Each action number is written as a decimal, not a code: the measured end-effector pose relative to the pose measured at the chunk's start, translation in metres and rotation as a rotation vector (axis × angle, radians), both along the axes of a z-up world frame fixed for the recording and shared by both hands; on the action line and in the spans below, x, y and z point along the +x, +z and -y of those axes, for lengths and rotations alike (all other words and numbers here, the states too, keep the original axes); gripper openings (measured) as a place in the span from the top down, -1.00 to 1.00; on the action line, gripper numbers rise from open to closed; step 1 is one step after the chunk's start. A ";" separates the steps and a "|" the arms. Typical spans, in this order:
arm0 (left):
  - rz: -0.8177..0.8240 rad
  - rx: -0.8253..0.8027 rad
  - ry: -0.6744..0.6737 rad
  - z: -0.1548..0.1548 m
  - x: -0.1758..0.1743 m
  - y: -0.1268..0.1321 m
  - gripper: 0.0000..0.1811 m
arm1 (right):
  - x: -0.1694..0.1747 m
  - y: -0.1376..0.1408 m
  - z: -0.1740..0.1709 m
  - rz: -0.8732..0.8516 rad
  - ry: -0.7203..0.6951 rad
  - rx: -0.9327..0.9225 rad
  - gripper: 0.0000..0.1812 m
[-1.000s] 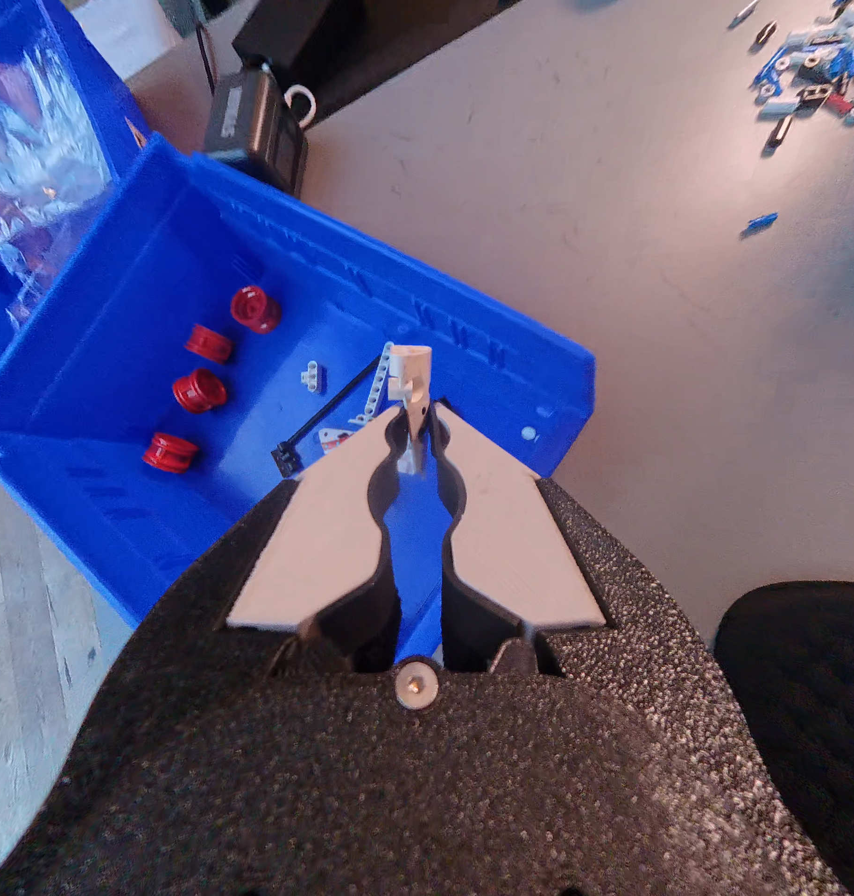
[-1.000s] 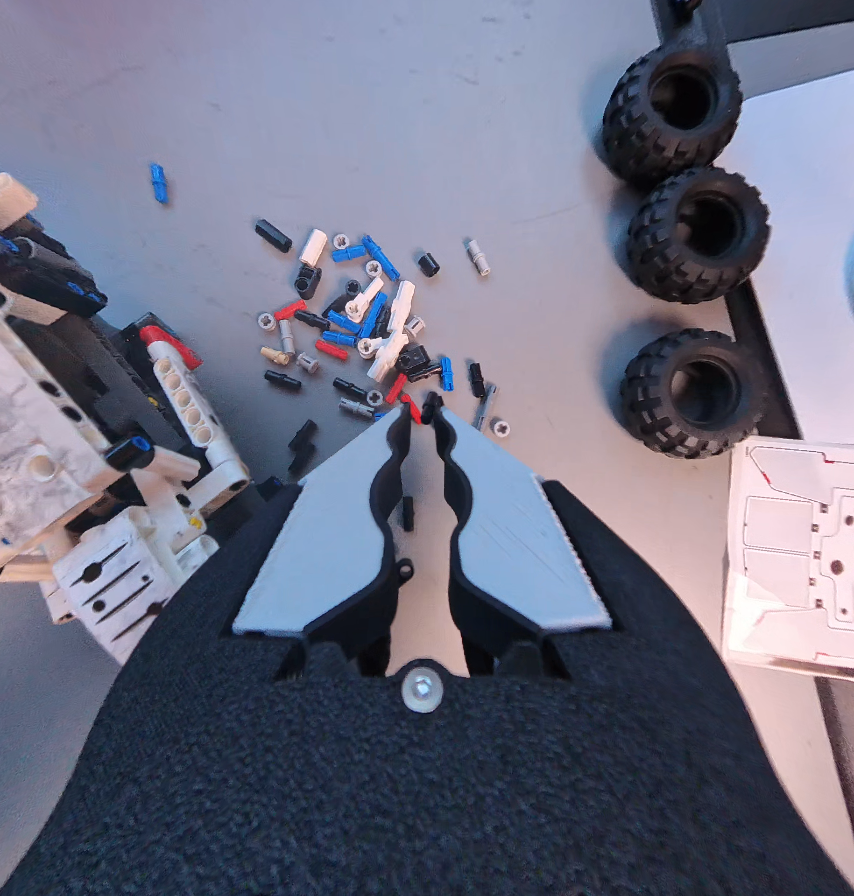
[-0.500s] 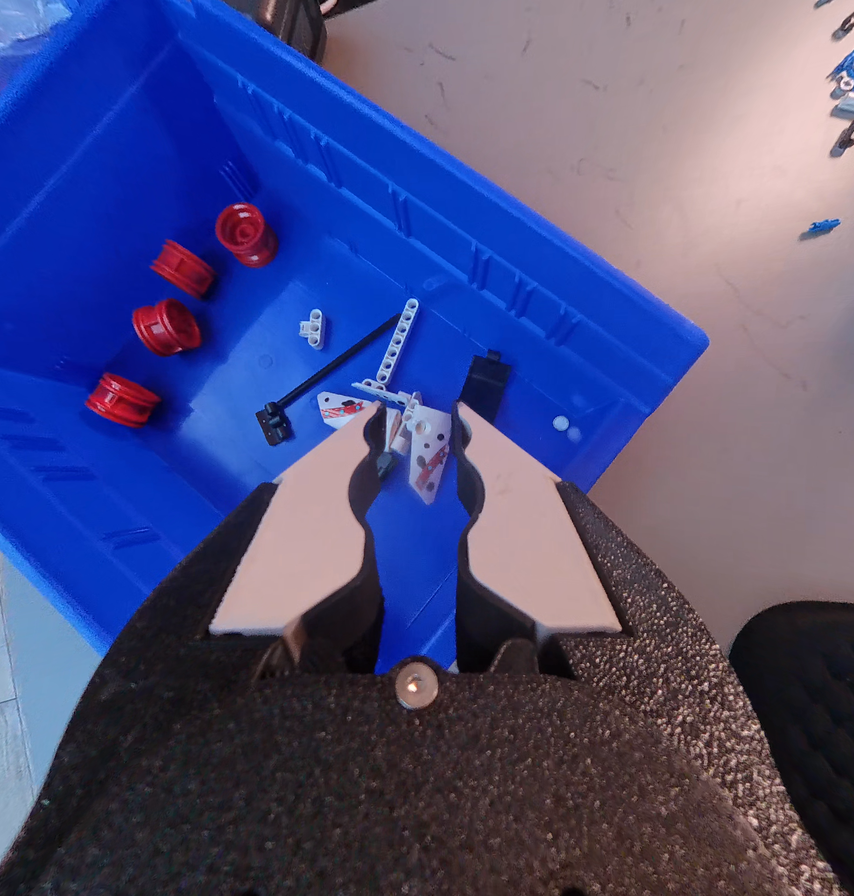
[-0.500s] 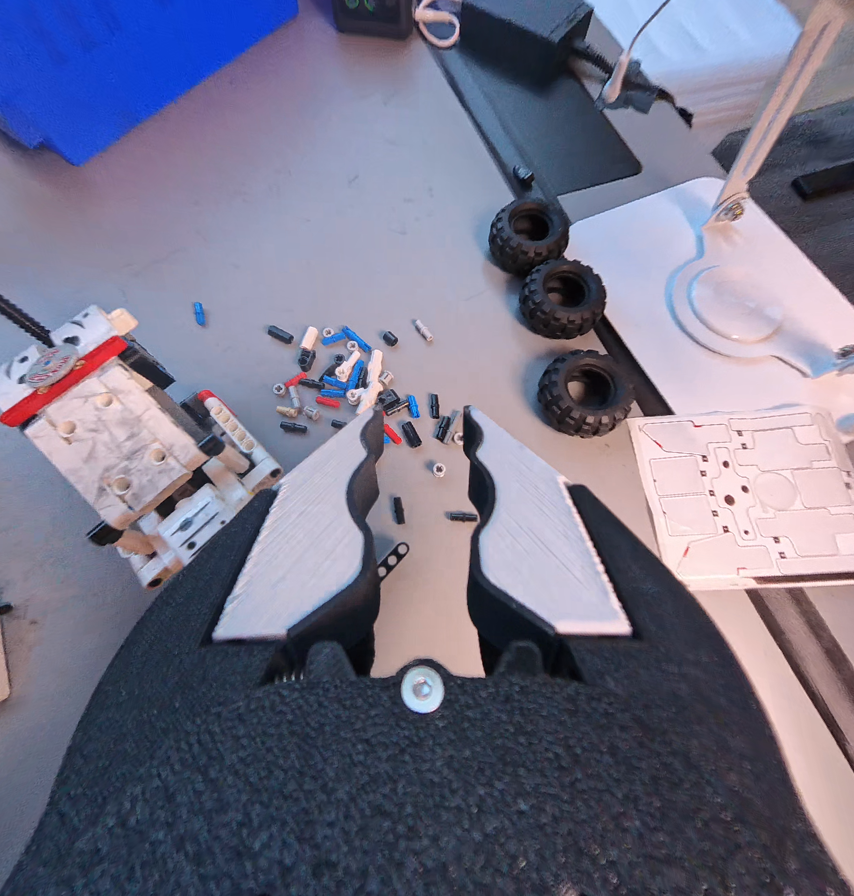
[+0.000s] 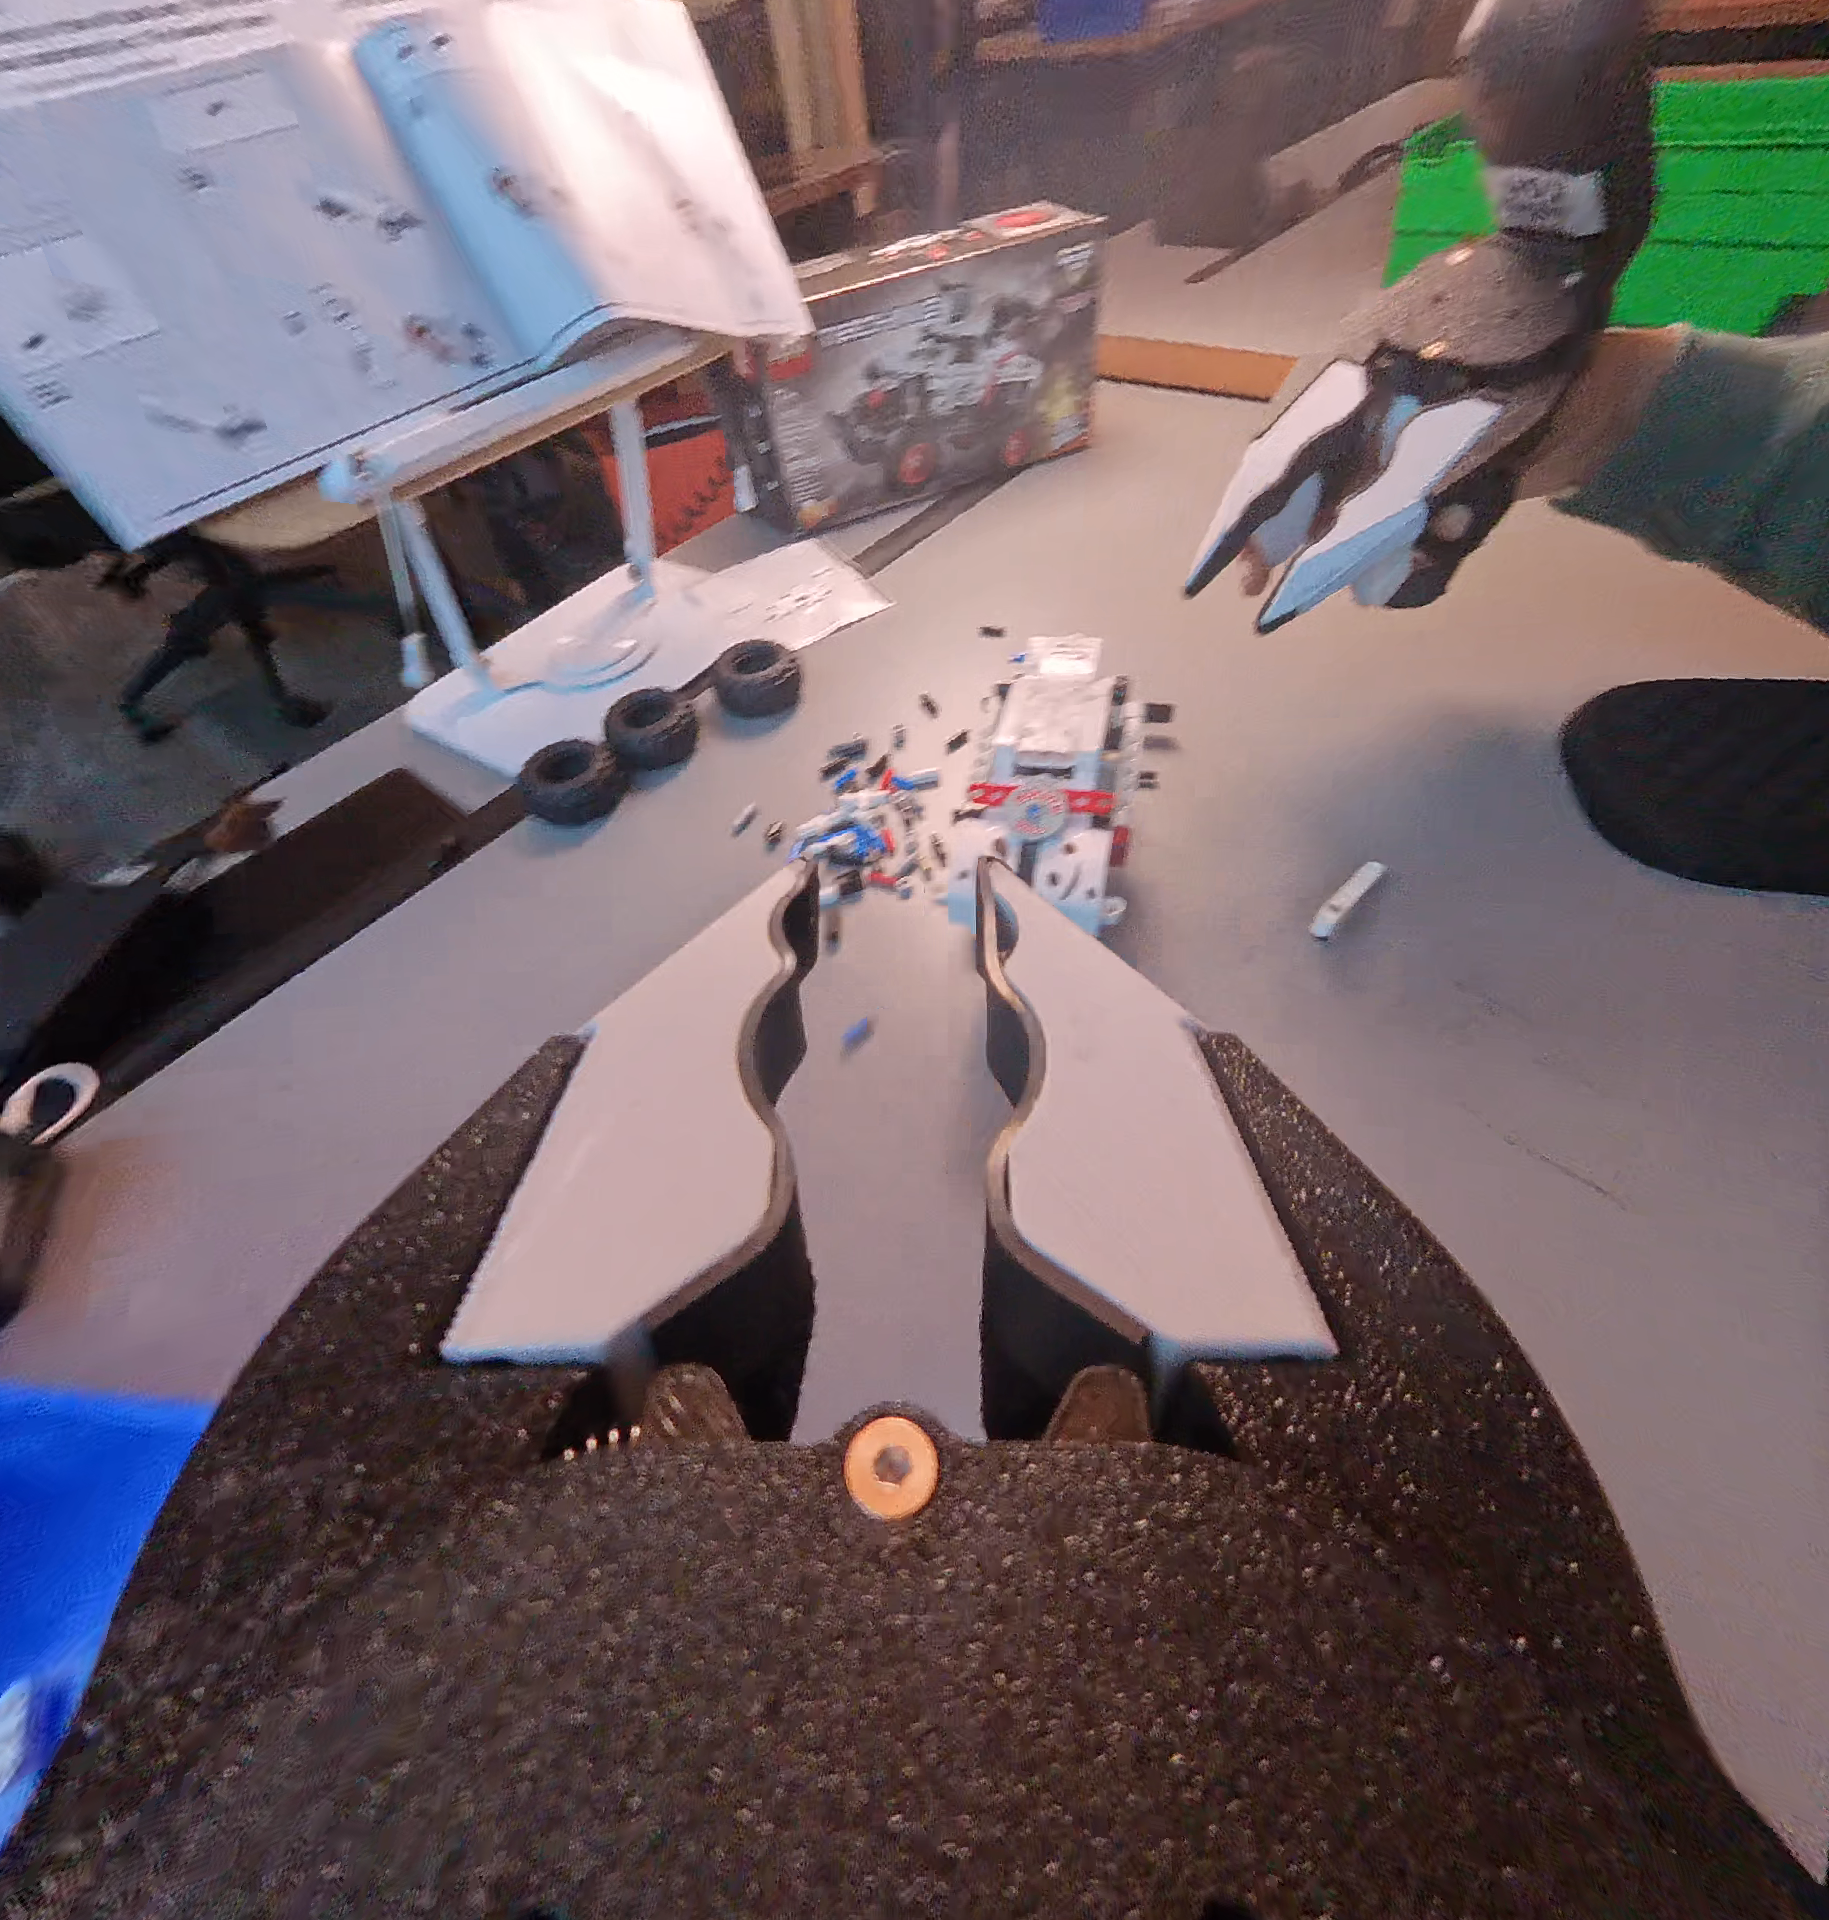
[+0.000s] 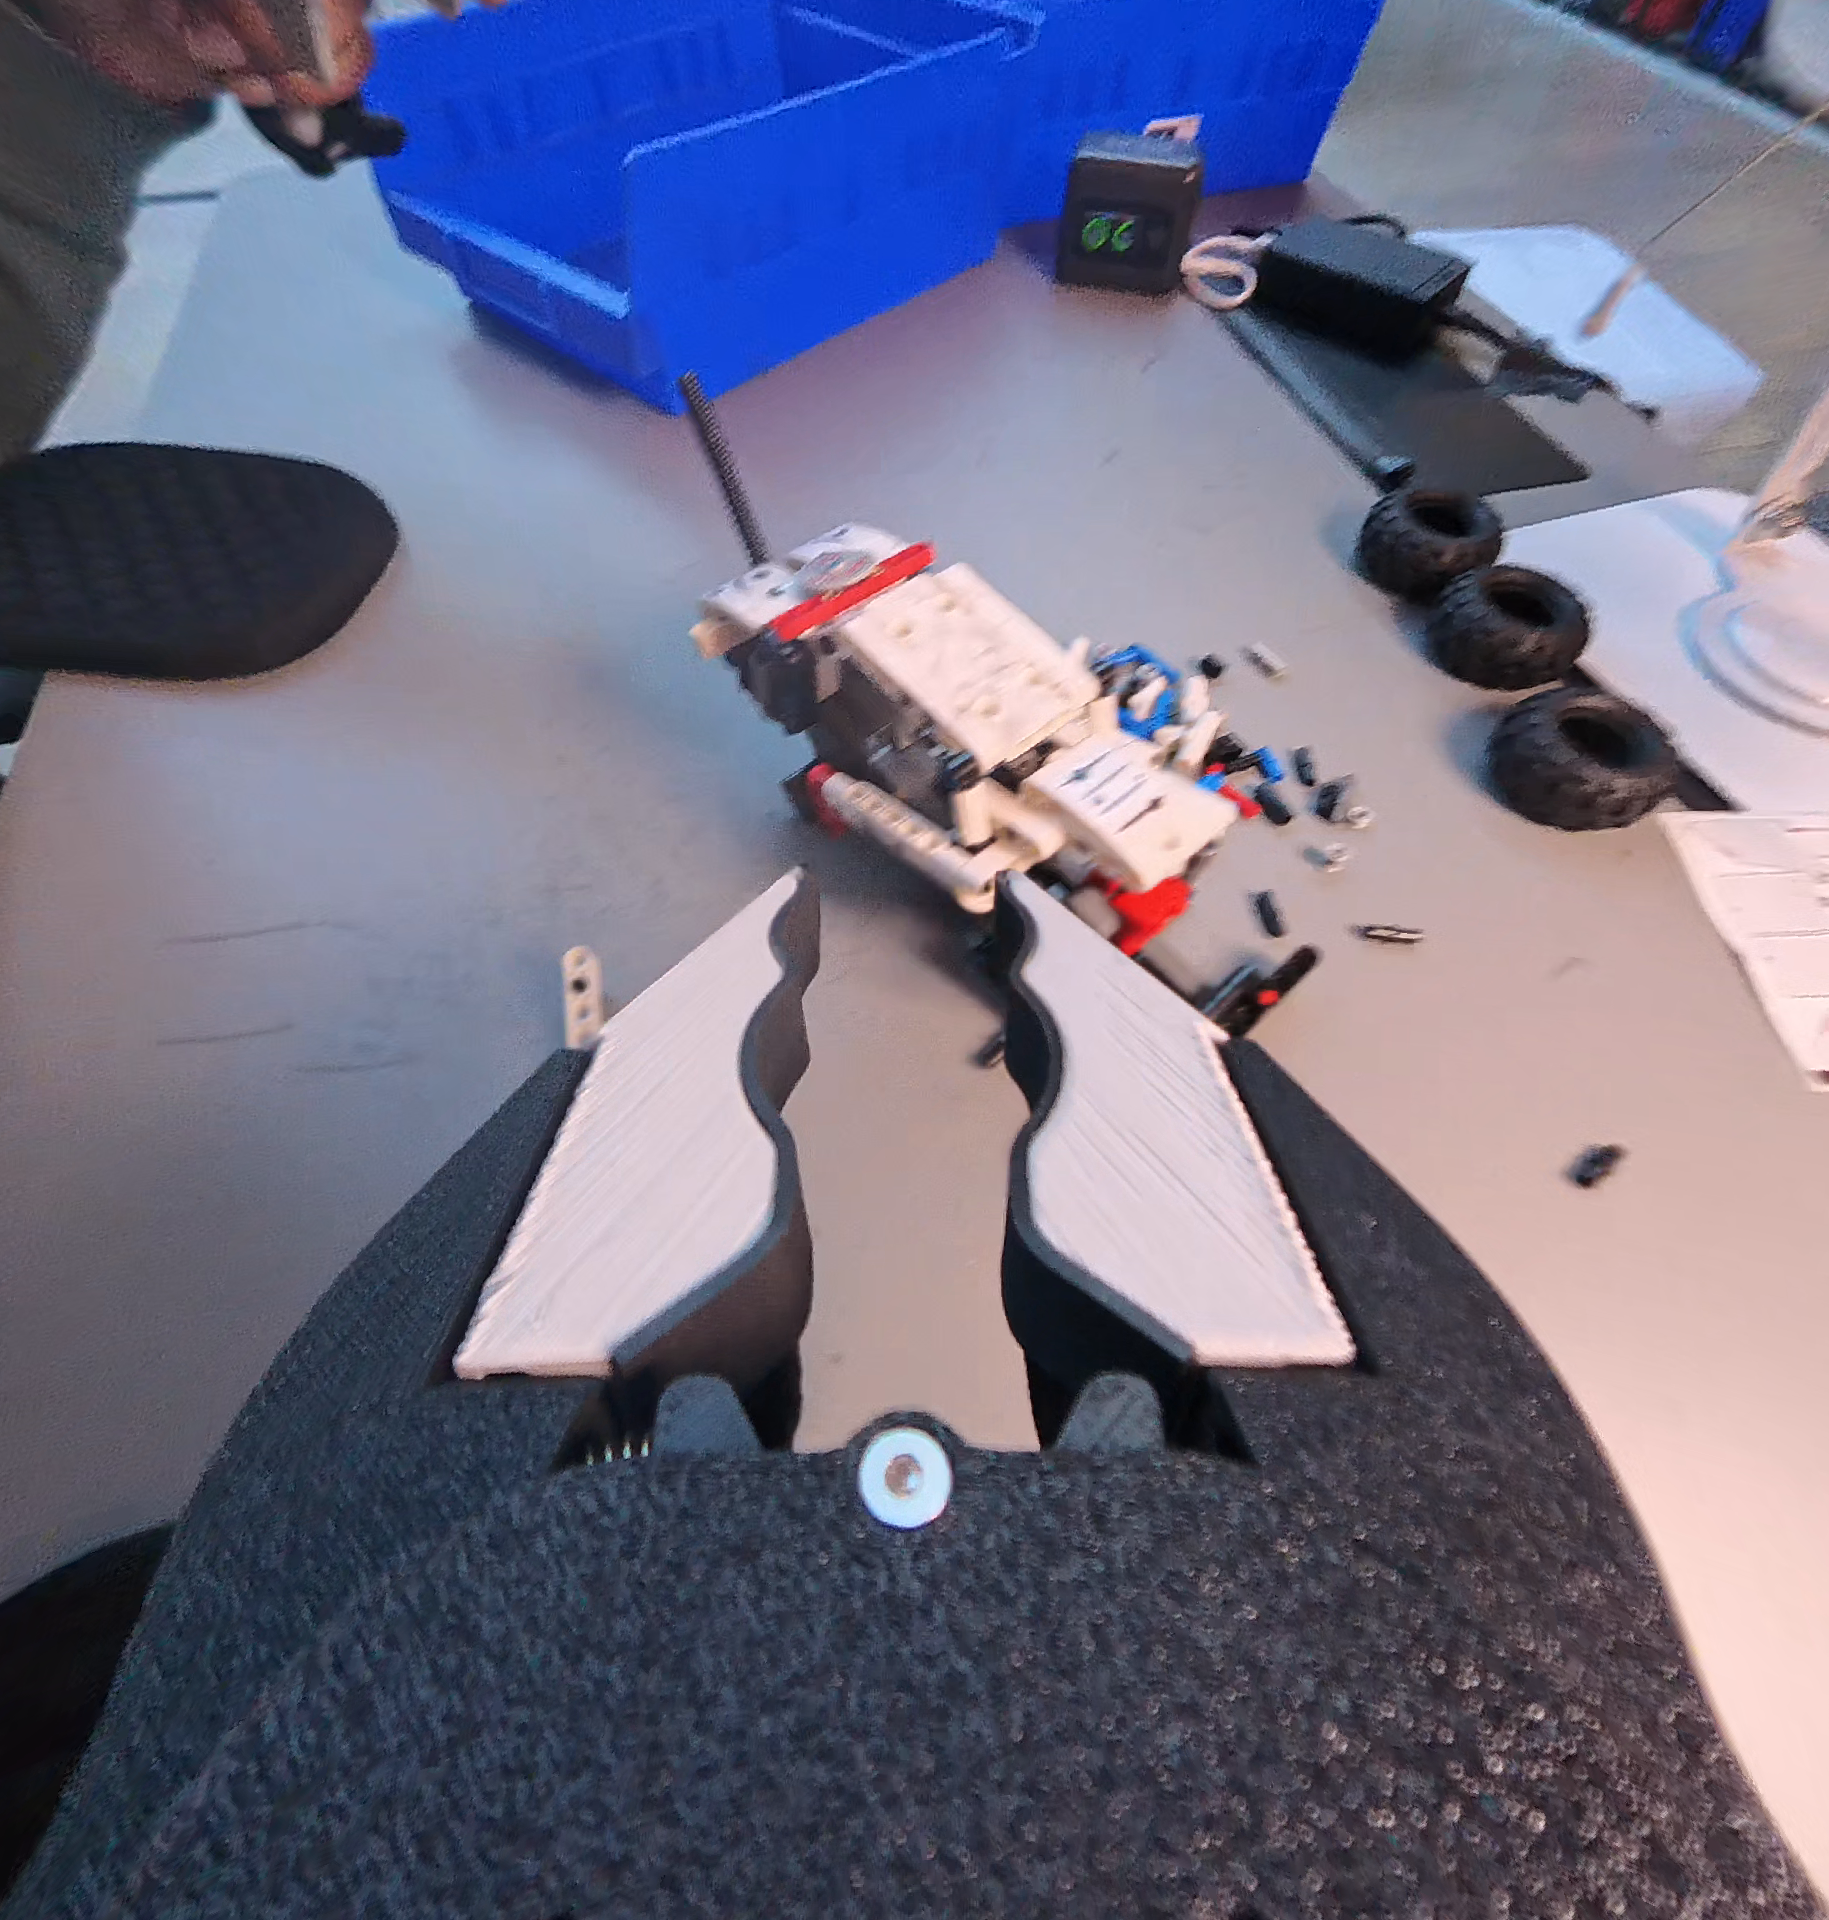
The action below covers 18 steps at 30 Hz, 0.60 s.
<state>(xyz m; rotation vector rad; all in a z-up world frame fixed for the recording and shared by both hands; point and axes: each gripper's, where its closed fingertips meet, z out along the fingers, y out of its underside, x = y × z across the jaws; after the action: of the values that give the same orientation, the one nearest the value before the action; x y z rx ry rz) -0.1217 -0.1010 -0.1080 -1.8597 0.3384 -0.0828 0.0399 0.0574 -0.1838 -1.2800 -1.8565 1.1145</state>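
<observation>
We see the left hand-held gripper (image 5: 894, 883) hanging above the grey desk (image 5: 1409, 1143), jaws spread wide with nothing between them. The right hand-held gripper (image 6: 905, 894) is likewise spread and empty.

Only the left wrist view gives us the open instruction booklet (image 5: 318, 208) on its white stand at 11 o'clock, the printed box (image 5: 931, 364) at 12, and the other gripper up at 2 o'clock. Only the right wrist view shows the blue bins (image 6: 785, 187) at 12 o'clock, a small black device with a green display (image 6: 1128, 223) beside them, and a white perforated beam (image 6: 581, 992) lying just left of the left finger.

Both views catch the white-and-red brick model (image 6: 951, 727) on the desk, just beyond the fingertips. In the right wrist view its long axis runs from 11 to 5 o'clock, a black rod (image 6: 723, 468) poking out toward the bins. Loose small parts (image 6: 1263, 769) lie scattered at its right, and three black tyres (image 6: 1502, 623) sit in a row at 2 o'clock.
</observation>
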 end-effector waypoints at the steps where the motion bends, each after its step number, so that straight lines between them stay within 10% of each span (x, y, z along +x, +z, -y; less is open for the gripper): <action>1: 0.003 0.011 -0.063 -0.006 0.020 -0.003 0.68 | 0.008 -0.011 0.012 0.037 0.035 -0.007 0.64; 9: 0.087 -0.169 -0.460 -0.029 0.150 -0.089 0.68 | 0.034 -0.089 0.083 0.333 0.243 0.118 0.64; 18: 0.108 -0.283 -0.495 -0.031 0.171 -0.129 0.72 | 0.008 -0.050 0.118 0.079 0.312 -0.083 0.93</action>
<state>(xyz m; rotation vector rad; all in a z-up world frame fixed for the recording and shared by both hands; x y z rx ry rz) 0.0492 -0.0698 -0.2371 -2.0002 0.7357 -0.5921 0.0479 -0.0607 -0.2343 -1.1179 -2.1416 1.3301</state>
